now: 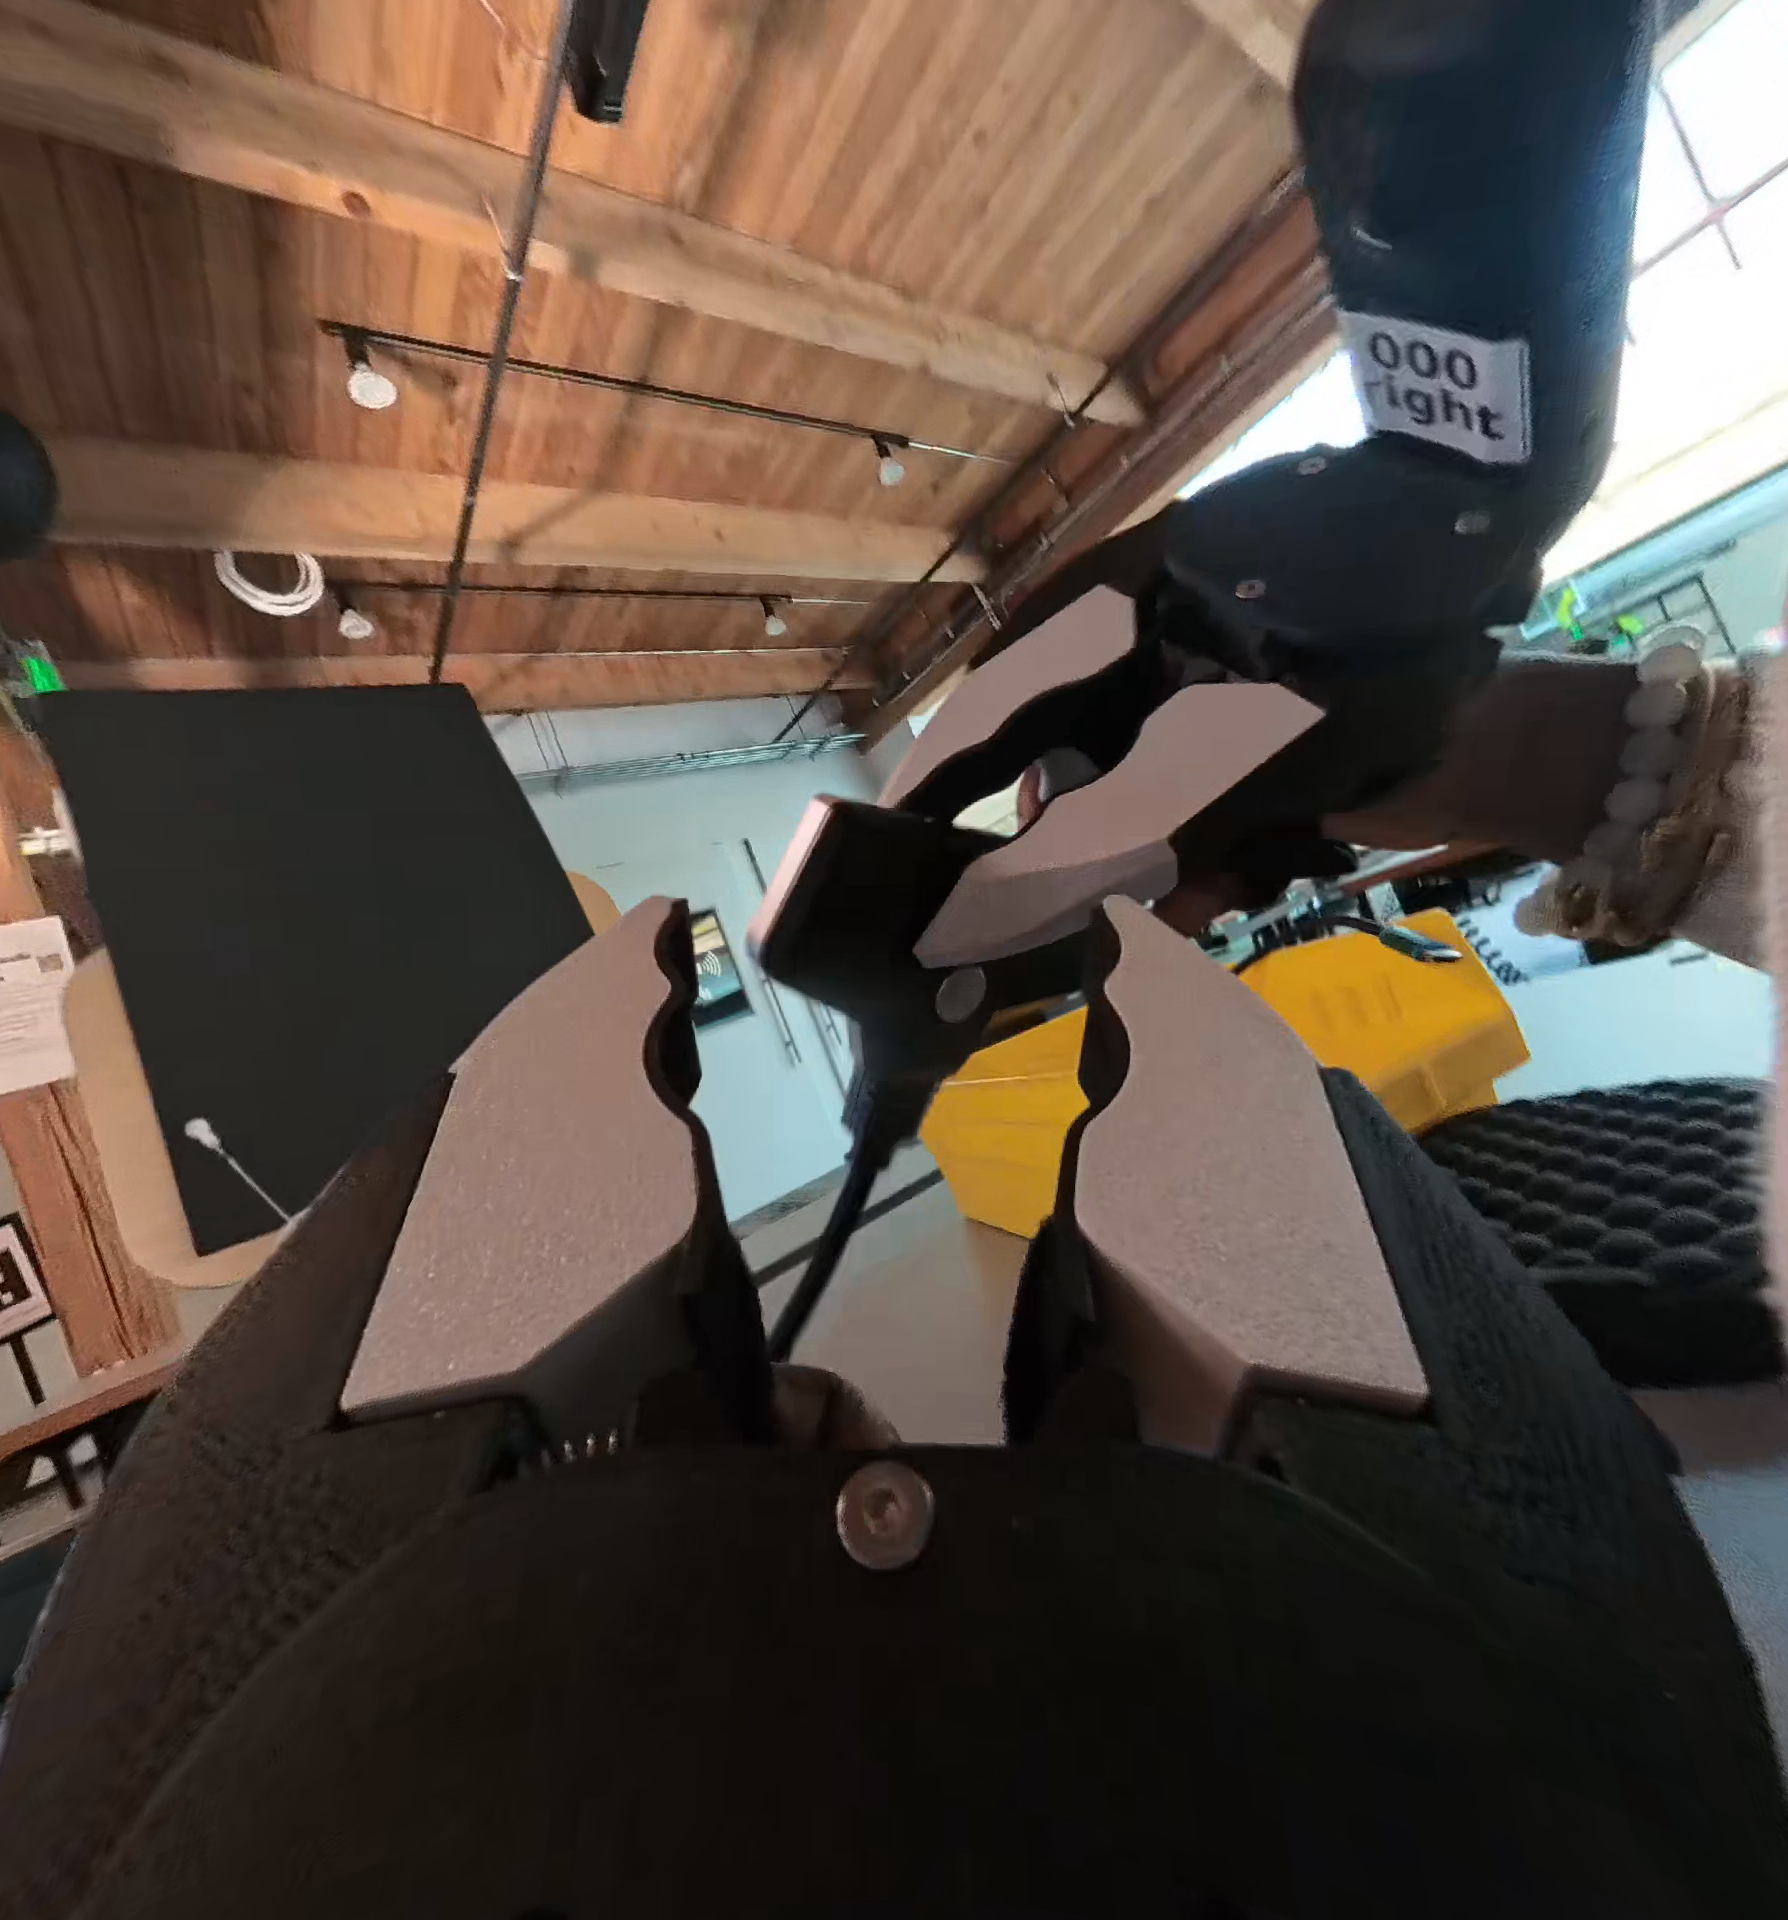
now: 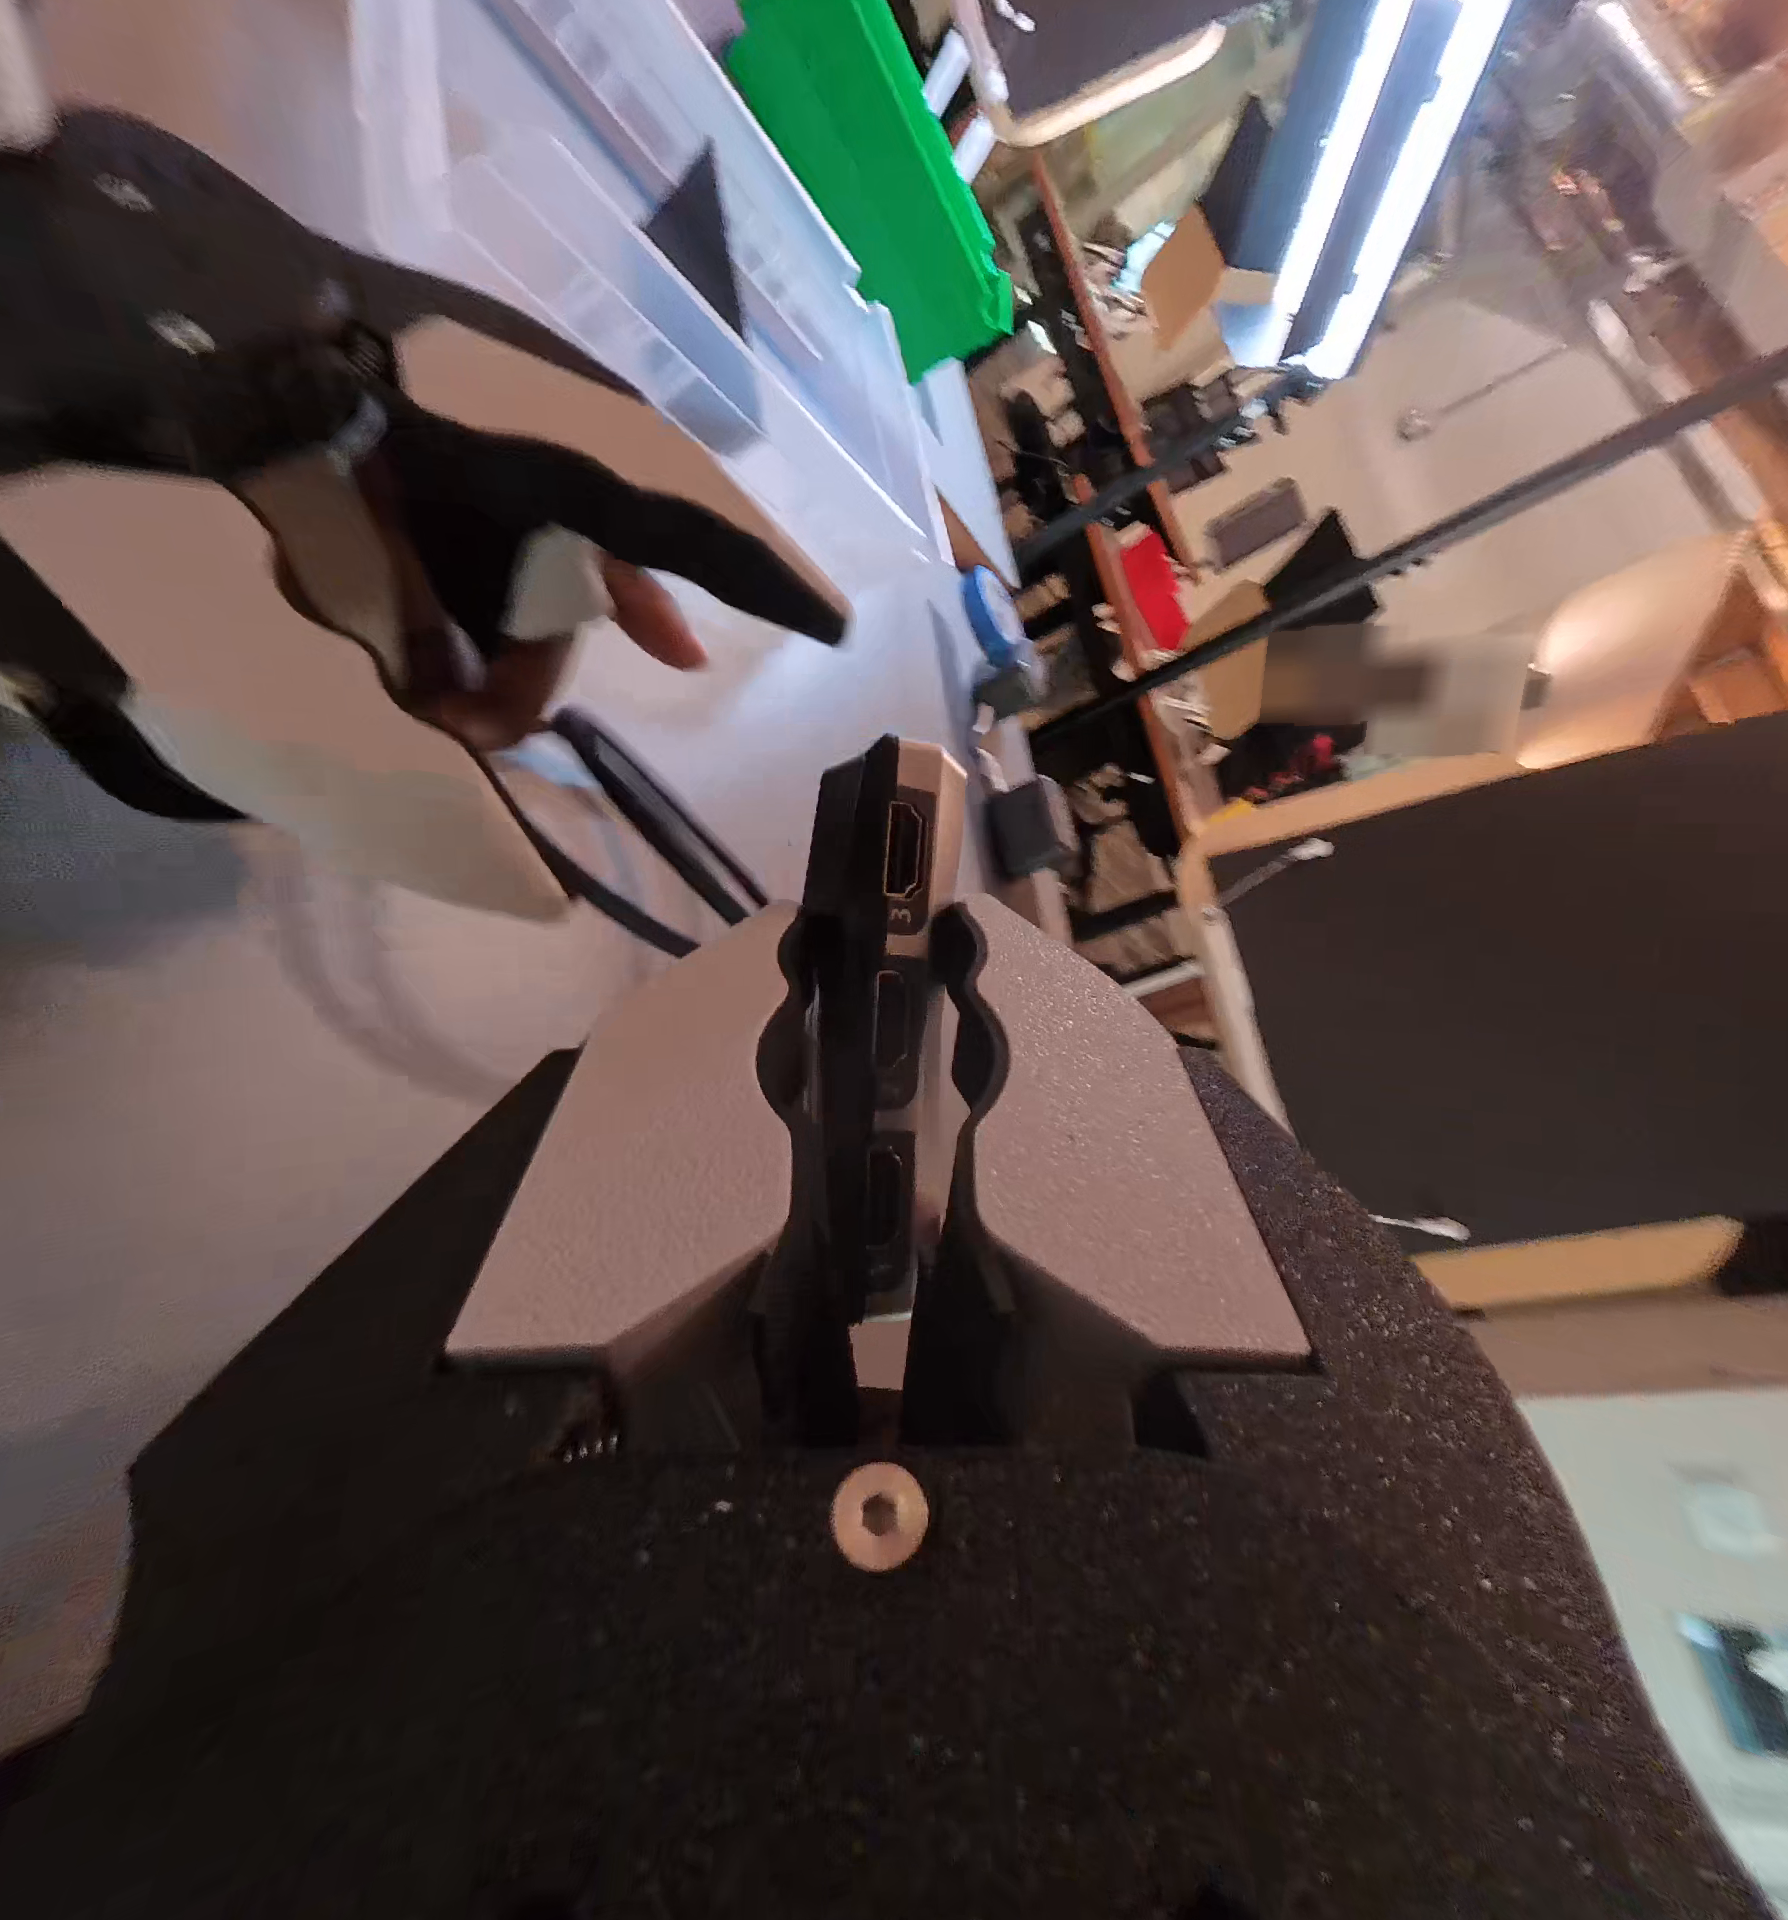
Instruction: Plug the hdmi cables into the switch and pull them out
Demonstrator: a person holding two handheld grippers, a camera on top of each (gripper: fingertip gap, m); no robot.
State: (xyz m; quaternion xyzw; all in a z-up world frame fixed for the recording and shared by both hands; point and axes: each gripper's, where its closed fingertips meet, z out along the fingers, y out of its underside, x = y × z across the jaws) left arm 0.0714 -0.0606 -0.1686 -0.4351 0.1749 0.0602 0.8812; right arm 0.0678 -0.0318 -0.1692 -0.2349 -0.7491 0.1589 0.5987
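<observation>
Small black slab-shaped HDMI switch (image 2: 895, 935) pinched between right gripper (image 2: 869, 997) jaws, three ports exposed. Left gripper (image 1: 890, 997) beside switch, jaws spread, empty. Black cable (image 1: 828, 1236) dangling below switch; risk of twisting loose under insertion force.

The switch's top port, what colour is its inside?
Gold, on the switch held in the right gripper; right wrist view shows it best.

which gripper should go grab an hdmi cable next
Left. The left gripper has open, empty jaws, while the right gripper is shut on the switch, presenting its empty ports, so it should probably just hold steady.
</observation>
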